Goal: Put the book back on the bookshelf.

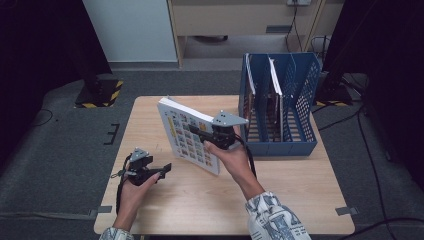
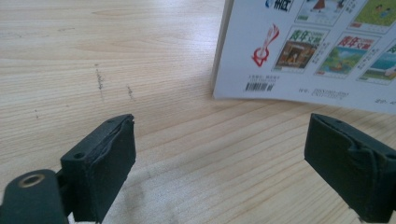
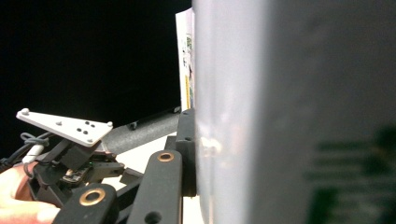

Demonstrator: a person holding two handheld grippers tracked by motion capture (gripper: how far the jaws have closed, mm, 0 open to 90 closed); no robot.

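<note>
Book [image 1: 187, 135] stands tilted on the table [image 1: 280, 200], lower edge down on the wood, clamped at its right edge between the right gripper [image 1: 212, 135] fingers. File rack [image 1: 280, 105] sits just behind and right of those fingers, books upright in its compartments. Left gripper [image 1: 162, 169] lies low, left of the book, fingers [image 2: 105, 163] apart over bare wood; the book's near corner is just beyond them.
</note>
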